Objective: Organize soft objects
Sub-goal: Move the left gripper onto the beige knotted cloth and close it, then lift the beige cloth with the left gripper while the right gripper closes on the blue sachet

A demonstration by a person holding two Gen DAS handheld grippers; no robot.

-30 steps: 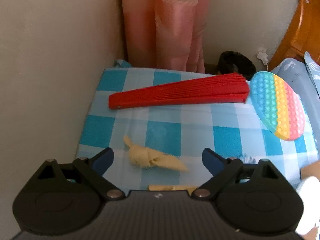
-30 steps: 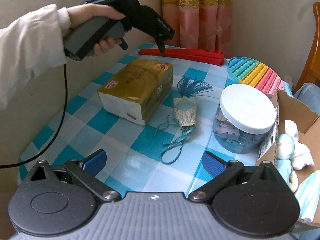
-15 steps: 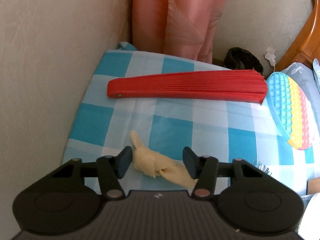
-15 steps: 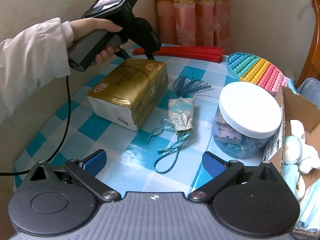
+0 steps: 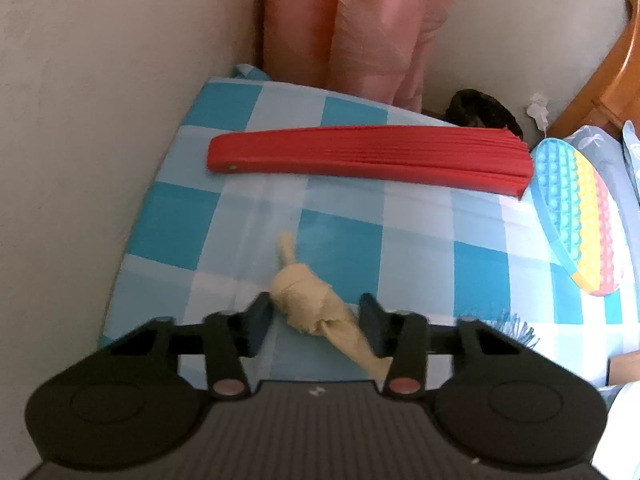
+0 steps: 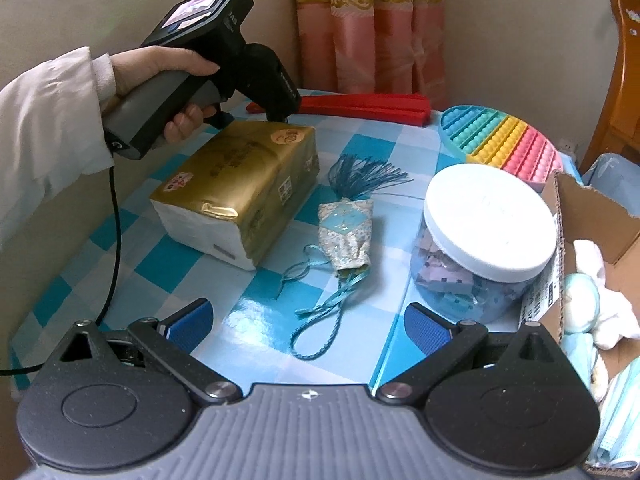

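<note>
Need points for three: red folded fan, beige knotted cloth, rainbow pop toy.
red folded fan point(image 5: 372, 156), left wrist view, mid-length of its ribs.
beige knotted cloth point(image 5: 304, 292), left wrist view, its bunched middle.
rainbow pop toy point(image 6: 500, 144), right wrist view, centre bubbles.

The left gripper point(image 5: 316, 312) has dropped and its jaws have been closing around the knotted beige cloth point(image 5: 316, 304)

Soft daylight fills both pictures, bright and even, with only faint shadows. The left wrist view is a bit blurry. Both views bend round at the edges, with dark corners. A pale shine lies on the blue-and-white checked surface point(image 6: 256, 312).
</note>
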